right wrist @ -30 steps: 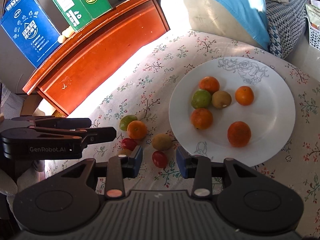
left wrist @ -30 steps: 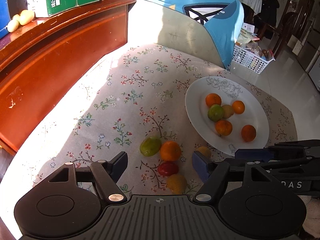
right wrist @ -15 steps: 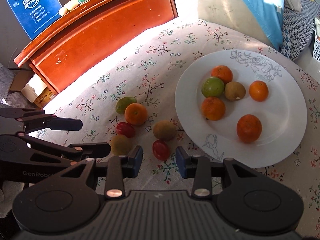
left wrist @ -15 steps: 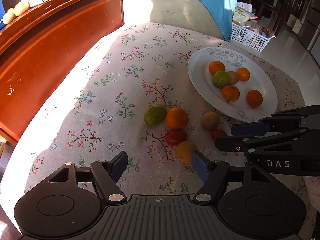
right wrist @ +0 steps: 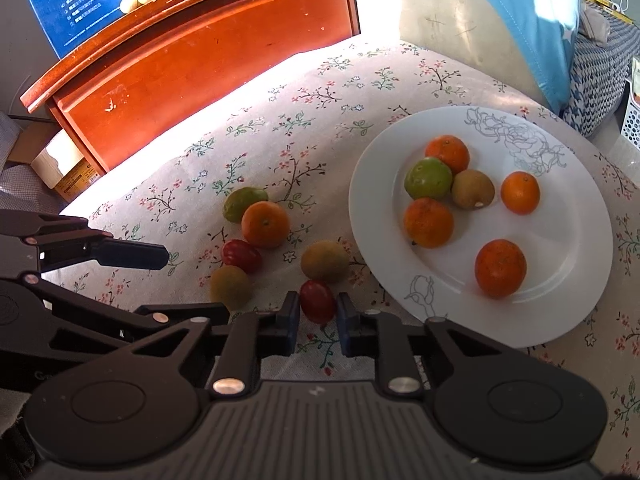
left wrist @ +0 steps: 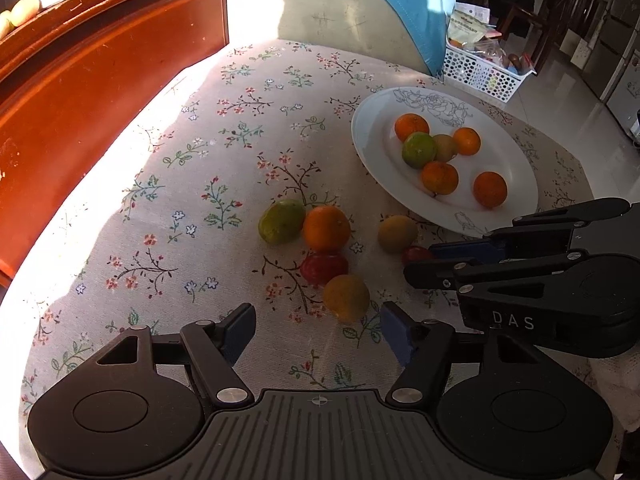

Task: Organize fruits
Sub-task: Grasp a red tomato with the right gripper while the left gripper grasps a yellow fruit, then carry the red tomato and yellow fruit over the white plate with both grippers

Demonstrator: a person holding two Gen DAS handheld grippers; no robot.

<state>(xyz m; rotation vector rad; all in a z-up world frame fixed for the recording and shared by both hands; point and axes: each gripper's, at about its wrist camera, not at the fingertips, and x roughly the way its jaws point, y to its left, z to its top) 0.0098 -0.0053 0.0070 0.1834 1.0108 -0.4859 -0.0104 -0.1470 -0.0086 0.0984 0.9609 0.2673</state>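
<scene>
A white plate (right wrist: pixel 580 280) (left wrist: pixel 376 148) on the floral cloth holds several oranges, a green fruit and a kiwi. Loose on the cloth lie a green fruit (right wrist: pixel 242 202), an orange (right wrist: pixel 265 224), a red tomato (right wrist: pixel 241 255), two kiwis (right wrist: pixel 230 286) (right wrist: pixel 325 261) and a second red tomato (right wrist: pixel 318 301). My right gripper (right wrist: pixel 318 314) is narrowly open with this tomato between its pads, small gaps on both sides. My left gripper (left wrist: pixel 318 330) is wide open, just short of the near kiwi (left wrist: pixel 346 297). The right gripper also shows in the left wrist view (left wrist: pixel 416 260).
A red-brown wooden cabinet (right wrist: pixel 200 52) stands behind the table with blue and green boxes on top. A chair with a blue cover (left wrist: pixel 412 8) and a white basket (left wrist: pixel 480 76) lie beyond the plate.
Both grippers have moved forward and down toward the loose fruit. The right gripper's pads now flank the small red tomato.
</scene>
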